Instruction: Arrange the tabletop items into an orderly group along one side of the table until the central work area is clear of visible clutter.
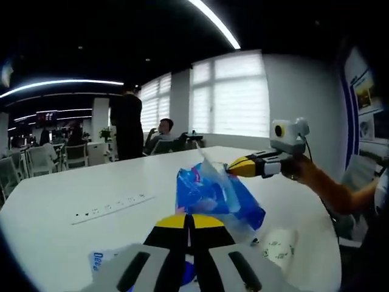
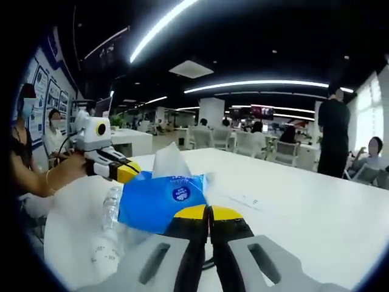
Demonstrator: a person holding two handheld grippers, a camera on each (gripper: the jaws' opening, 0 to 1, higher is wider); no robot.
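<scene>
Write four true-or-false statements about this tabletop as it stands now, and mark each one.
1. The left gripper and the right gripper both have their jaws on the blue tissue pack. True.
2. The power strip lies on top of the pack. False: it lies flat on the white table, apart from the pack.
3. The clear plastic bottle stands upright. False: it lies on its side beside the pack.
4. A person in black stands beyond the table. True.
</scene>
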